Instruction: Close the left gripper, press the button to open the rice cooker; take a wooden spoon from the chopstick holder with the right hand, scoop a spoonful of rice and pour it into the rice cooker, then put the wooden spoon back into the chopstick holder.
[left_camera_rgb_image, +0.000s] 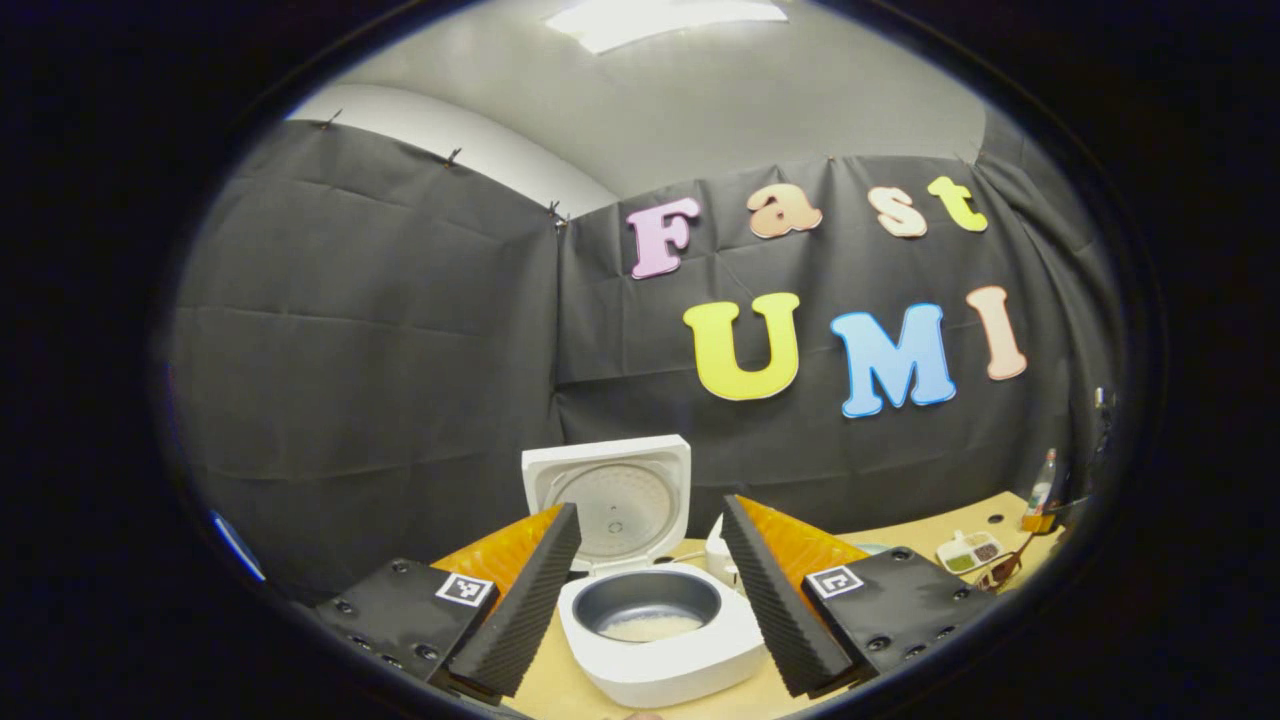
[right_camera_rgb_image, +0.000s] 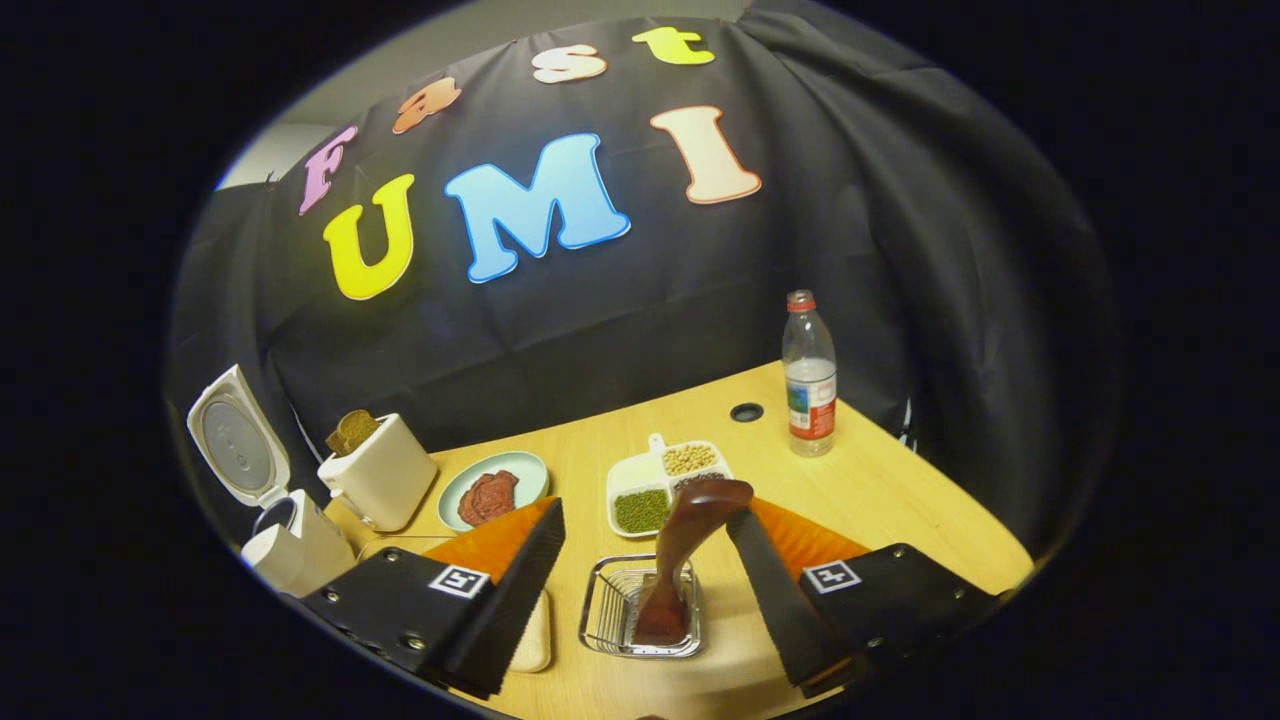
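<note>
my left claw (left_camera_rgb_image: 650, 600) has its fingers spread wide, a broad gap between the two ribbed pads (left_camera_rgb_image: 520, 610), nothing pressed between them. i see it level, pointing forward and a little downward, both fingers at about the same height and splayed outward toward the tips.

my right claw (right_camera_rgb_image: 645, 600) is spread wide too, its pads (right_camera_rgb_image: 510, 600) well apart and bare of any grip. it looks forward and down at a steeper angle than the left, with the view rolled slightly so the left side sits lower. neither finger touches anything that i can make out.
</note>
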